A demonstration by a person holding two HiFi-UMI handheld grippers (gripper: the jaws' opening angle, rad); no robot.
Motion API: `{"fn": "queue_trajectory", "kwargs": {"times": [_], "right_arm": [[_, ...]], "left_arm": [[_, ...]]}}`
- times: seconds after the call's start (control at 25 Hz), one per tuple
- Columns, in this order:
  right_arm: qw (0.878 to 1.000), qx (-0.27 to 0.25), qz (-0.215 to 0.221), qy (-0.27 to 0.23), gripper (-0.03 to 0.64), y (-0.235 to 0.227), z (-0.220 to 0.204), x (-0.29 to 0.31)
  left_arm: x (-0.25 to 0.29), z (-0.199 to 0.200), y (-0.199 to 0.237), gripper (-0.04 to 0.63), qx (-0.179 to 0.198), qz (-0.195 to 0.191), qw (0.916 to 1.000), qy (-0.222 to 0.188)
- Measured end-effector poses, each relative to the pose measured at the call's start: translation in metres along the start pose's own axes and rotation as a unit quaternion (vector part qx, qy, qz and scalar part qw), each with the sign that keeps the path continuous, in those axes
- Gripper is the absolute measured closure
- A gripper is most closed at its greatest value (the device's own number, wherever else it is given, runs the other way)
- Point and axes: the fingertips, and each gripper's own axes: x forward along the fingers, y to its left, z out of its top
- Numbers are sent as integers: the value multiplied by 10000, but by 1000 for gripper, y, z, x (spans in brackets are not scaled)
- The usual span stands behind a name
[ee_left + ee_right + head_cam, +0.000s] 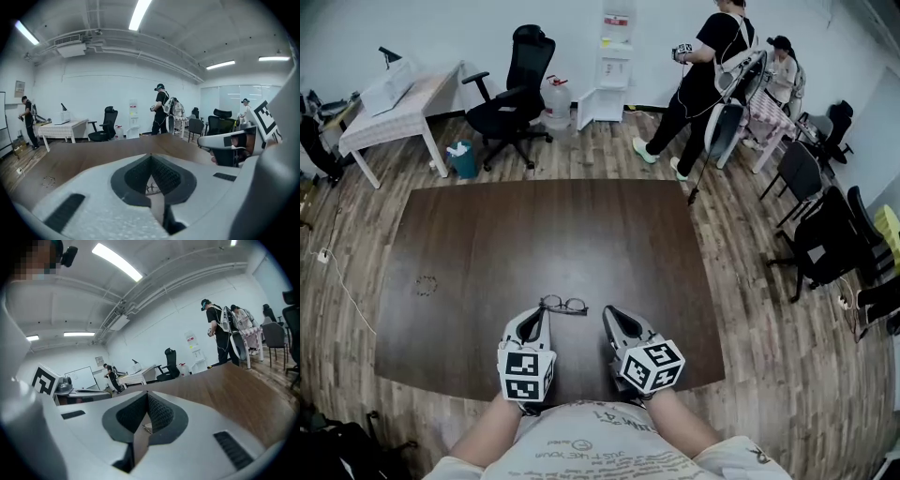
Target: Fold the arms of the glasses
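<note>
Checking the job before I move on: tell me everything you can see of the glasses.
The glasses have a thin dark frame with two round clear lenses. They lie on the brown table near its front edge, just ahead of the shut left gripper, which does not hold them. Whether the arms are folded is too small to tell.

Glasses arm pos.: too small to tell.
</note>
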Motion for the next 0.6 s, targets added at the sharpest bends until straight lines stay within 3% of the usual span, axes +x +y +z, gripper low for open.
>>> {"fn": "queue_trajectory", "kwargs": {"times": [0.12, 0.6], "right_arm": [[9997, -249, 51, 59, 604, 8, -1, 6], [9998, -111, 144, 127, 604, 17, -2, 24]], "left_arm": [[-7, -8, 7, 581, -199, 139, 9997, 77], [-11, -12, 28, 581, -337, 288, 9989, 140]]}}
